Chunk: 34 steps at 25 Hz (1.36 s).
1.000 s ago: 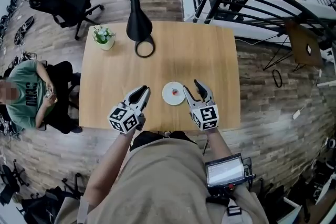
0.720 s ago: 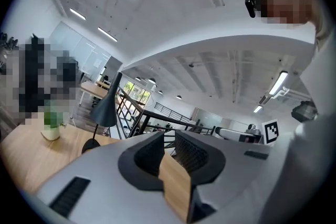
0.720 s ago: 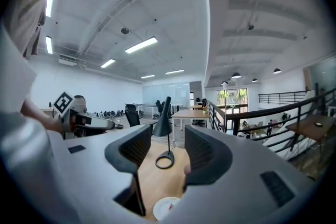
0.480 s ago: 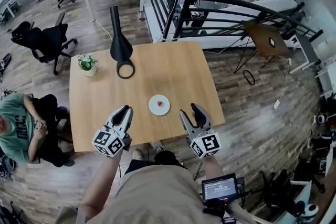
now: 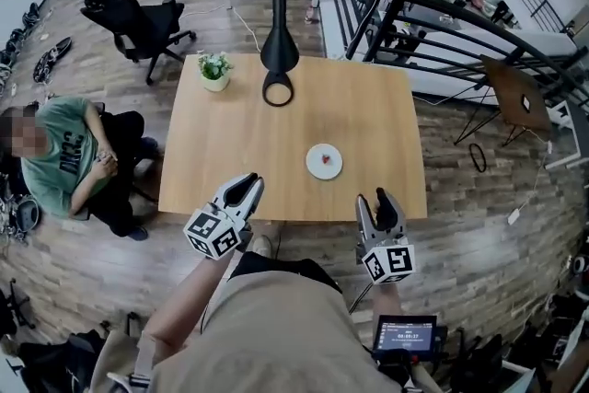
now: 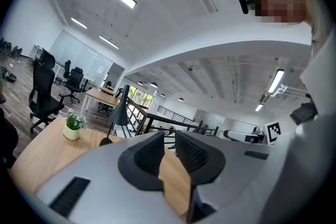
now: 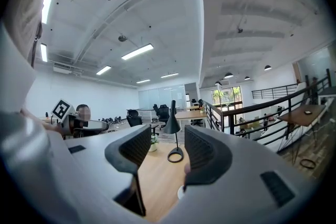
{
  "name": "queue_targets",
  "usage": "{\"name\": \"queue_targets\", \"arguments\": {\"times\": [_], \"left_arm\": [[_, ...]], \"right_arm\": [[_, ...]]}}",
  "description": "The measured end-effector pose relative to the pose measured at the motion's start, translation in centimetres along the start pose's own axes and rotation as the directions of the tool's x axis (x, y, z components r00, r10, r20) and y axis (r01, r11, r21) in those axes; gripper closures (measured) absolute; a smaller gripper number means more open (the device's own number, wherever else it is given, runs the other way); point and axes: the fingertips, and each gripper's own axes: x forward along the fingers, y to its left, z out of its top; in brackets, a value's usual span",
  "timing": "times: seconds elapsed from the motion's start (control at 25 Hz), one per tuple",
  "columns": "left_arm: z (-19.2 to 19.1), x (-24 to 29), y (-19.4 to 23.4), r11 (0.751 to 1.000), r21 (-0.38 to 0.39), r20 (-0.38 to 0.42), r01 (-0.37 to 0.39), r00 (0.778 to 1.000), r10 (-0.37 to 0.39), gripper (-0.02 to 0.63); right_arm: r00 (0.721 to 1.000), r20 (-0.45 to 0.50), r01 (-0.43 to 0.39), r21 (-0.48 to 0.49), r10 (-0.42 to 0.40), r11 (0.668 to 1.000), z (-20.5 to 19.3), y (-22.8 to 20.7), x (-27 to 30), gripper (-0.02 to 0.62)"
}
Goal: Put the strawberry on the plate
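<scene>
Count on tabletop [image 5: 368,124]: one strawberry [image 5: 324,159] lying on one white plate [image 5: 332,169], right of frame centre; one black lamp [image 5: 278,58] and one potted plant [image 5: 214,69] along the upper edge. Two tongs at the lower edge, both well apart from the plate: left tongs [image 5: 244,189] [image 6: 169,150] released, a narrow gap between the jaws and nothing in it; right tongs [image 5: 378,201] [image 7: 167,149] released, a wider gap, also holding nothing. One seated person [image 5: 64,163] at frame left, beside the tabletop.
</scene>
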Motion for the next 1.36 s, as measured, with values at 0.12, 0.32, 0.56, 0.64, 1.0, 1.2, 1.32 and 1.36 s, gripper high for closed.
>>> {"name": "queue_targets", "arguments": {"times": [0.12,0.32,0.56,0.64,1.0,1.2,1.32,1.36], "left_arm": [[-1.6,-1.2,-1.7,1.000,-0.010,0.000,-0.022,1.000,0.022,0.558],[-6.6,-5.4,-6.8,0.994,-0.047,-0.003,-0.103,0.995,0.103,0.558],[-6.8,-6.9,-10.5,0.991,-0.040,0.026,-0.128,0.991,0.129,0.558],[-7.3,-7.4,-11.0,0.991,-0.044,0.024,-0.126,0.992,0.127,0.558],[-7.0,-9.0,-12.3,0.998,-0.031,0.005,-0.048,0.999,0.048,0.558],[-5.8,-8.9,-11.4,1.000,-0.022,0.008,-0.019,1.000,0.019,0.558],[-6.3,-9.4,-10.7,0.999,-0.036,-0.006,-0.018,1.000,0.018,0.558],[-6.7,-9.6,-10.5,0.999,-0.042,-0.013,-0.020,1.000,0.019,0.558]], "right_arm": [[1.000,-0.016,-0.016,0.017,0.017,1.000,-1.3,-0.3,-1.9,0.390],[0.997,-0.034,-0.067,0.034,0.068,0.997,-3.9,-0.1,-7.4,0.409],[0.993,-0.047,-0.112,-0.004,0.112,0.994,-3.9,0.4,-8.8,0.465],[0.992,-0.059,-0.113,0.007,0.114,0.994,-4.7,0.7,-9.3,0.466],[0.997,-0.071,-0.039,0.019,0.041,0.999,-4.5,1.3,-12.1,0.466],[0.997,-0.078,-0.016,0.008,0.017,1.000,-4.6,2.0,-11.7,0.466],[0.995,-0.098,-0.016,0.013,0.017,1.000,-5.6,2.9,-11.5,0.466],[0.994,-0.106,-0.015,0.015,0.017,1.000,-6.0,3.2,-11.5,0.466]]}}
